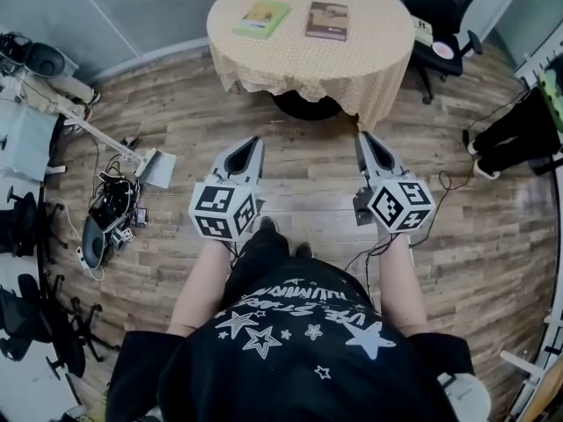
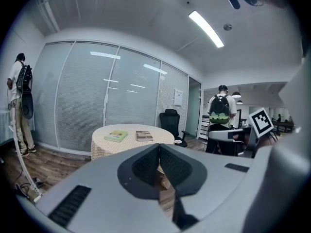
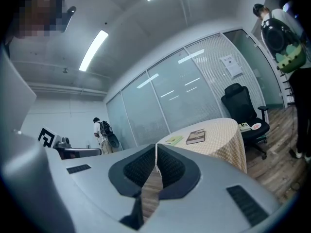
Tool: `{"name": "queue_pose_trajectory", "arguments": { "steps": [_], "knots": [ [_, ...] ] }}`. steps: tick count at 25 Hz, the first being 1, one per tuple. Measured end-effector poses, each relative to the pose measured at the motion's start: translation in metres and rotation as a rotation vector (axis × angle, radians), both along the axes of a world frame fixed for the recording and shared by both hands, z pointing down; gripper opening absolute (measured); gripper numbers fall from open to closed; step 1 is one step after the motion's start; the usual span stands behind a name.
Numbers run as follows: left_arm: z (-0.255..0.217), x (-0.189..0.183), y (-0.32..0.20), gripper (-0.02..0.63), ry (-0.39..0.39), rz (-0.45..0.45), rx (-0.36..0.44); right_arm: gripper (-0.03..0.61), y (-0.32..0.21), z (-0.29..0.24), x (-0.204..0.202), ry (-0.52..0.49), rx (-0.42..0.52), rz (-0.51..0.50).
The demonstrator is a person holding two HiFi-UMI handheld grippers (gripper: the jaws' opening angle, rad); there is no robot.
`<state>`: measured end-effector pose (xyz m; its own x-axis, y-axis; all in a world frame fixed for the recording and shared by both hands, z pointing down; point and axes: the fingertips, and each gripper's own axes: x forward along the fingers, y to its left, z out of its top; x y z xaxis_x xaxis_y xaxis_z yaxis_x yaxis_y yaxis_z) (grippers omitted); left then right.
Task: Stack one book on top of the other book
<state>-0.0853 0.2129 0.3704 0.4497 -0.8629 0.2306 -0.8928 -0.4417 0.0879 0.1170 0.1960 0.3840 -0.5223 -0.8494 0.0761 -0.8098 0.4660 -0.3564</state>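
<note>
Green book (image 1: 261, 19): lay flat on round table (image 1: 352, 73), at 9 o'clock of brown book (image 1: 327, 21), apart from it, neither stacked.
Table: draped in yellow checked cloth; stood at 12 o'clock of both grippers, well apart.
Left gripper (image 1: 254, 141): clenched, jaws together, nothing between.
Right gripper (image 1: 362, 137): clenched likewise, empty.
Both held over wooden floor (image 1: 308, 156), pointed toward 12 o'clock.
Black office chair (image 1: 444, 7): stood at 3 o'clock of table.

Matt, finely patterned yellow cloth over the table (image 1: 369, 69). Smooth paper covers on the green book (image 1: 262, 18) and the brown book (image 1: 327, 20). Wood-plank floor (image 1: 290, 161) with soft sheen. Matt grey plastic on the left hand-held gripper (image 1: 254, 140) and the right hand-held gripper (image 1: 363, 137).
</note>
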Motion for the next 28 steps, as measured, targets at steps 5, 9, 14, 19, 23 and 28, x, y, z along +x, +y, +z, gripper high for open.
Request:
{"name": "queue_pose_trajectory", "arguments": {
  "steps": [5,9,14,19,23,28],
  "knots": [
    [0.002,0.001,-0.002,0.009,-0.006,0.003,-0.004,0.029,0.002,0.002,-0.002,-0.004,0.001,-0.001],
    [0.004,0.006,-0.011,0.009,0.000,0.014,-0.007,0.029,0.001,0.006,0.005,0.019,-0.004,0.012],
    [0.014,0.013,-0.018,0.009,0.014,0.035,-0.019,0.029,-0.003,0.015,0.009,0.022,-0.026,0.031],
    [0.021,0.017,-0.030,0.009,0.021,0.050,-0.029,0.029,-0.009,0.017,0.009,0.051,-0.036,0.034],
    [0.017,0.017,-0.047,0.009,0.035,0.050,-0.020,0.029,-0.024,0.016,0.013,0.050,-0.045,0.046],
    [0.026,0.010,-0.069,0.009,0.046,0.051,-0.037,0.029,-0.041,0.023,0.001,0.071,-0.060,0.030]
  ]
}}
